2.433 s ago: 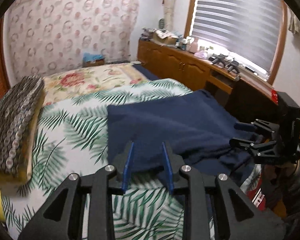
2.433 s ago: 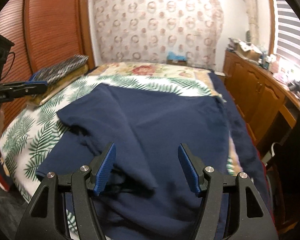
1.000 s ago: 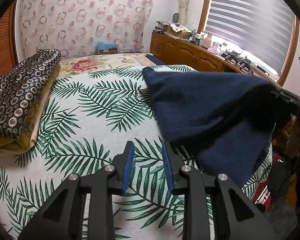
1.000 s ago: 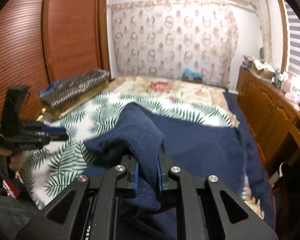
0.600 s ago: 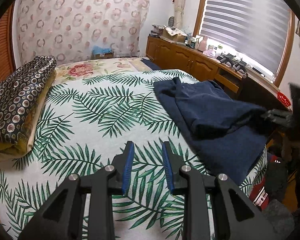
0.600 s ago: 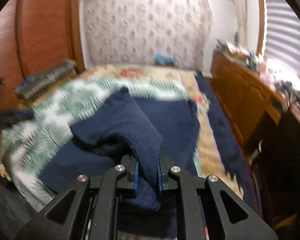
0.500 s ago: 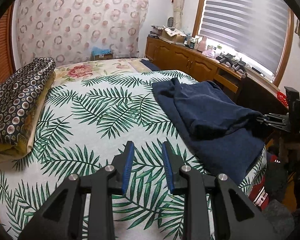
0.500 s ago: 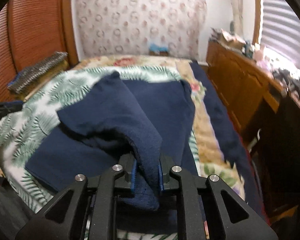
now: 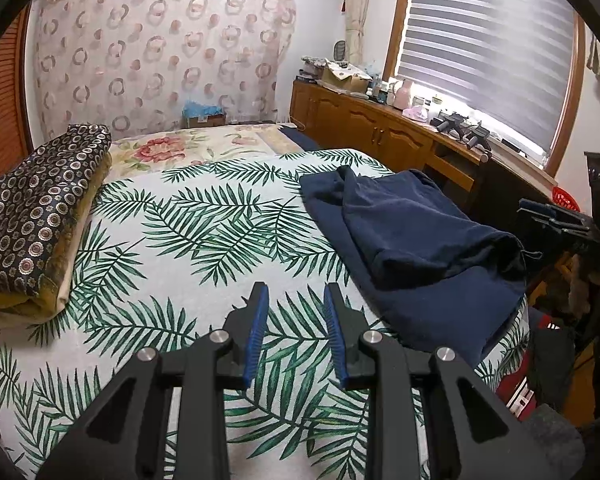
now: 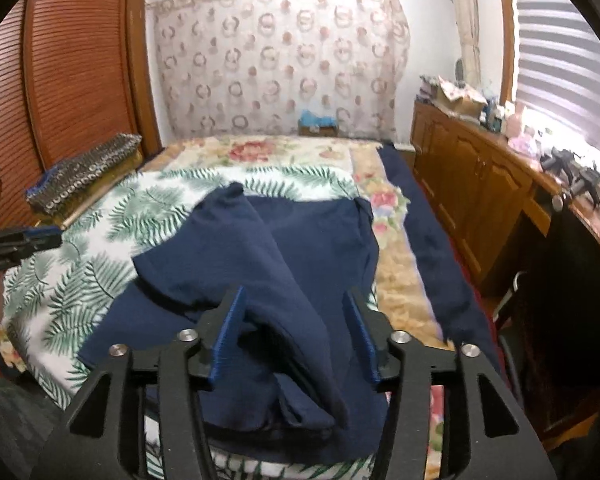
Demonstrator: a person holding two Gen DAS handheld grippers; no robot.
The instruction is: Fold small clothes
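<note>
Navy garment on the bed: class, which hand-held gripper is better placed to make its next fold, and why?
Probably the right. The right hand-held gripper sits directly over the navy garment, jaws opening around a fold. The left hand-held gripper hovers over bare palm-print bedspread, apart from the cloth.

A folded garment (image 9: 416,236) lies on the bedspread (image 9: 188,248) near the bed's right edge. A stack of folded bedding (image 9: 36,216) sits along the left edge. A wooden cabinet (image 9: 364,136) runs along the right, under the window blind (image 9: 488,48). What may be a box (image 9: 204,118) stands behind the bed, before the curtain (image 9: 160,52).
</note>
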